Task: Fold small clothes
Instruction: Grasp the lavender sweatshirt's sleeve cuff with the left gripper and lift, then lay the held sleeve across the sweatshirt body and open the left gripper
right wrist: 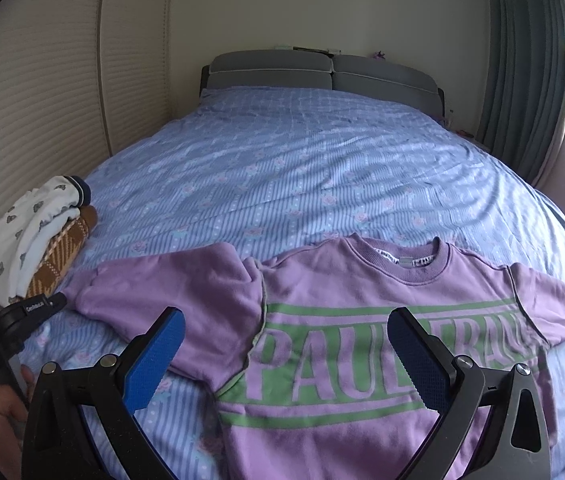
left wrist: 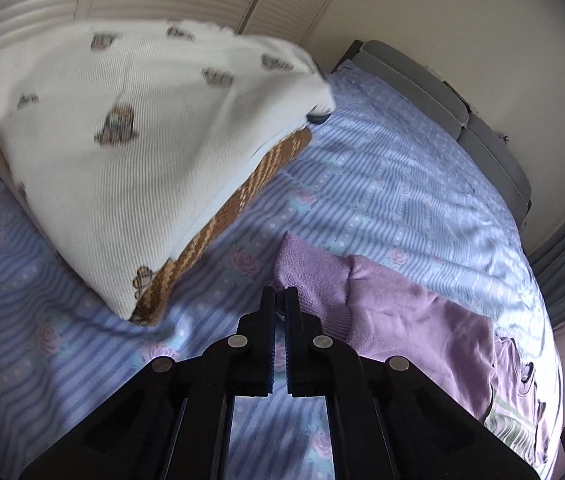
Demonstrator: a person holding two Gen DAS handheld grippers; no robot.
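a purple sweatshirt (right wrist: 346, 332) lies on the bedspread (right wrist: 282, 160), its green "paul fra…" lettering partly hidden behind the wide-open right gripper (right wrist: 286, 344). left gripper (left wrist: 280, 300) nearly closed, empty.

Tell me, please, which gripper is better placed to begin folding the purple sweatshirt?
Probably the left gripper: its closed jaws sit right at the sleeve cuff of the purple sweatshirt, ready to fold that sleeve inward. The right gripper hovers open above the chest print.

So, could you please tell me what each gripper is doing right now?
Left gripper: shut, holding nothing visible.
Right gripper: open, empty, above the purple sweatshirt.
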